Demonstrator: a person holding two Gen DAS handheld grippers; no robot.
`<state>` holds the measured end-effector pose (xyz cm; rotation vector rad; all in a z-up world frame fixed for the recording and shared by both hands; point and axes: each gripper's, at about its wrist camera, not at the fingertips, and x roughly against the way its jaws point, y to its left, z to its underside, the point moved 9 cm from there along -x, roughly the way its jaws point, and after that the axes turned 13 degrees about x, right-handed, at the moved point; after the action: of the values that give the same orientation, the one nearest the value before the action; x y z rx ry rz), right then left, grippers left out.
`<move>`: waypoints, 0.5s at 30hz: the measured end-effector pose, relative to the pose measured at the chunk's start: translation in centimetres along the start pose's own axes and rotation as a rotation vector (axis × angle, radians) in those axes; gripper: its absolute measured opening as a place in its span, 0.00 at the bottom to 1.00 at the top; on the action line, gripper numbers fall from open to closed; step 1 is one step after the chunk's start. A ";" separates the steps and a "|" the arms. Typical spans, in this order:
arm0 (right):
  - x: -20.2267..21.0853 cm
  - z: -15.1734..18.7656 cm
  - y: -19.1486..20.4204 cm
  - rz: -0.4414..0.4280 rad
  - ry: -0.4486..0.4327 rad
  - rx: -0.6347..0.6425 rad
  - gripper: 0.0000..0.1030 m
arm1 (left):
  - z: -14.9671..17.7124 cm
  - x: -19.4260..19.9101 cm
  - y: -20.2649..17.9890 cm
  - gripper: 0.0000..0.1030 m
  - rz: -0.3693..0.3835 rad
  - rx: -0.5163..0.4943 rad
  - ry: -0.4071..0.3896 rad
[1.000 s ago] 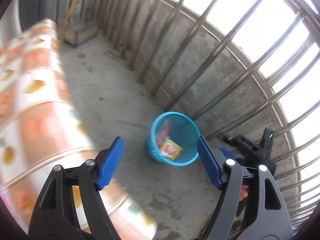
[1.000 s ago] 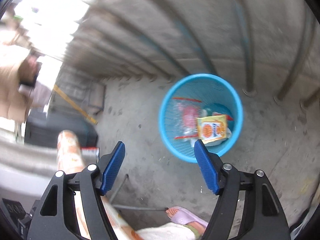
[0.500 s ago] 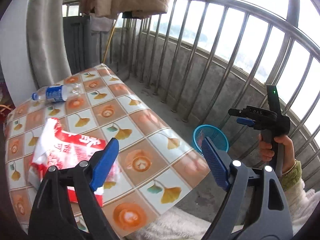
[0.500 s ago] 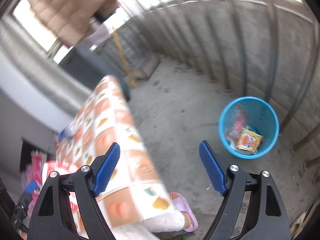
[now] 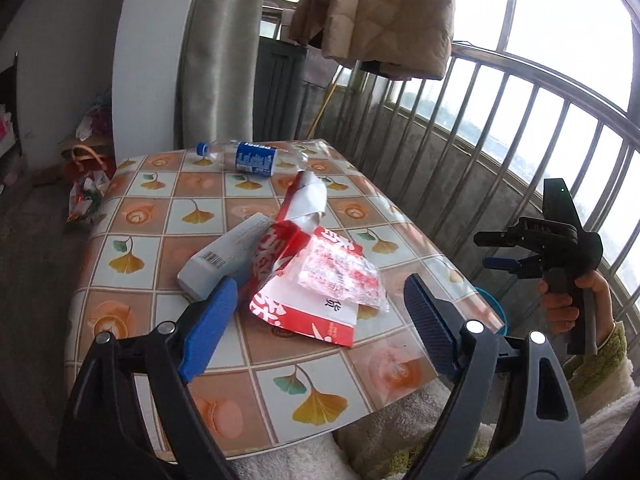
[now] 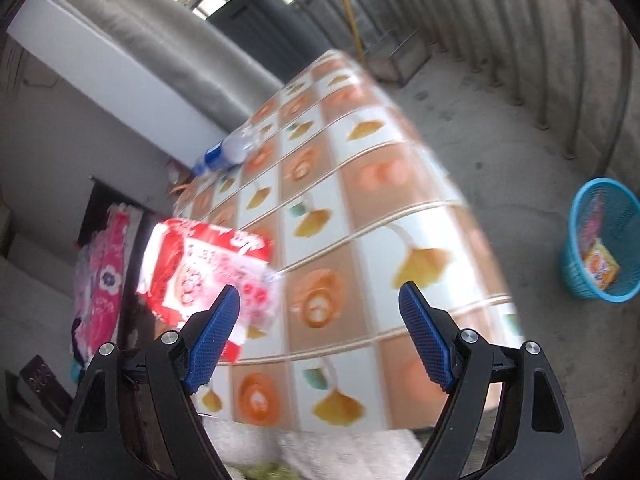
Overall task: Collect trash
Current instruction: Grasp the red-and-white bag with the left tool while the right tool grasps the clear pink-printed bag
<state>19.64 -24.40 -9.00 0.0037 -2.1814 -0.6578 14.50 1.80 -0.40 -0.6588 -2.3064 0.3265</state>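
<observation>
A red and white snack bag [image 5: 308,276] lies in the middle of the tiled table [image 5: 160,216], with a clear printed wrapper [image 5: 340,276] on top. A grey-white tube [image 5: 228,256] lies against its left side. A clear Pepsi bottle [image 5: 252,158] lies at the table's far edge. My left gripper [image 5: 320,324] is open and empty, just in front of the bag. My right gripper [image 6: 320,336] is open and empty above the table; it also shows in the left wrist view [image 5: 520,256] at right. The snack bag [image 6: 200,264] sits left of it. The blue trash basket [image 6: 604,240] stands on the floor at right.
A metal railing [image 5: 520,128] runs along the balcony's right side. A jacket [image 5: 380,12] hangs above it. A curtain [image 5: 220,52] and white wall stand behind the table. Bags and clutter [image 5: 88,176] lie on the floor at left.
Both grippers swung away from the blue basket on the floor and up toward the table. The left gripper has come closer to the snack bag. Both stay open.
</observation>
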 end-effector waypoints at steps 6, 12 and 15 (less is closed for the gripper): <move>-4.7 0.4 5.6 -0.032 0.077 0.148 0.77 | -0.6 -2.7 1.9 0.78 -0.048 -0.007 -0.006; -8.8 0.2 6.7 -0.013 0.134 0.176 0.77 | -0.1 -5.9 3.6 0.71 -0.100 -0.040 0.035; -10.7 0.7 5.6 -0.008 0.200 0.112 0.70 | -0.2 -7.1 4.3 0.63 -0.111 -0.017 0.053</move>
<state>27.33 -16.84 -14.59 0.1324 -2.0226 -0.5159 20.64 1.57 -6.07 -0.5385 -2.2861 0.2354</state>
